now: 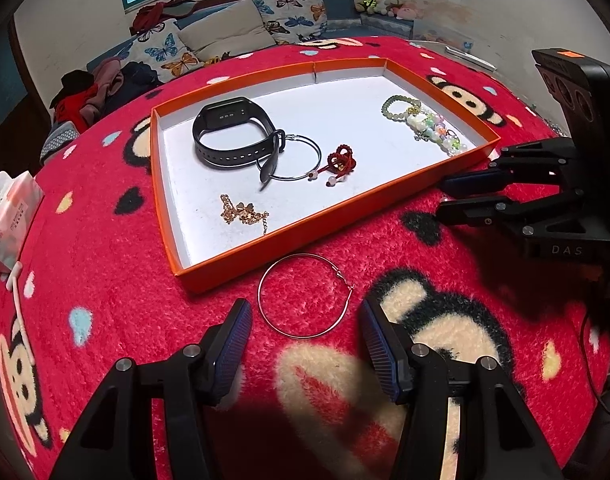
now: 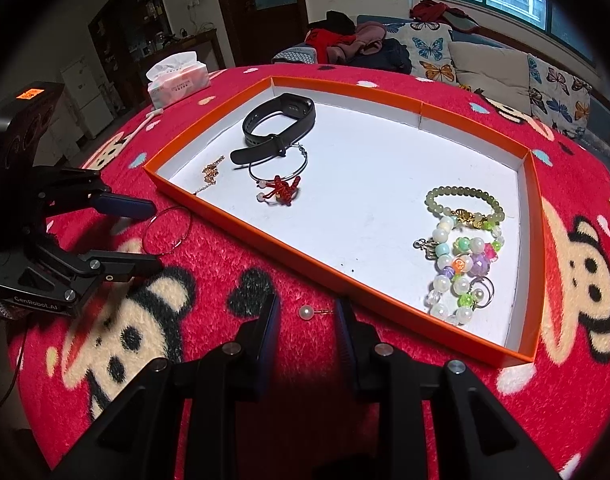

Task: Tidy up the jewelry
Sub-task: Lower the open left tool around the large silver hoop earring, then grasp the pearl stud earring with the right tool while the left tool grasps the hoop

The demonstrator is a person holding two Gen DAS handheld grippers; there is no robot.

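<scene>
An orange tray [image 1: 305, 236] [image 2: 245, 216] with a white floor holds a black watch band [image 1: 225, 136] [image 2: 279, 124], a silver hoop [image 1: 301, 158], a red knotted charm [image 1: 341, 162] [image 2: 283, 192], a gold chain [image 1: 241, 212] [image 2: 211, 172] and beaded bracelets [image 1: 425, 124] [image 2: 461, 236]. A second silver hoop earring [image 1: 303, 296] [image 2: 167, 230] lies on the red cloth outside the tray, between my open left gripper's [image 1: 303, 320] [image 2: 143, 236] fingers. A pearl earring [image 2: 307, 312] lies on the cloth between the open fingers of my right gripper [image 2: 307, 316] [image 1: 441, 196].
A red monkey-print cloth [image 1: 105, 280] [image 2: 425, 400] covers the round table. A tissue pack [image 1: 9, 220] [image 2: 177, 80] sits at the table's edge. A sofa with butterfly cushions [image 1: 225, 40] stands behind.
</scene>
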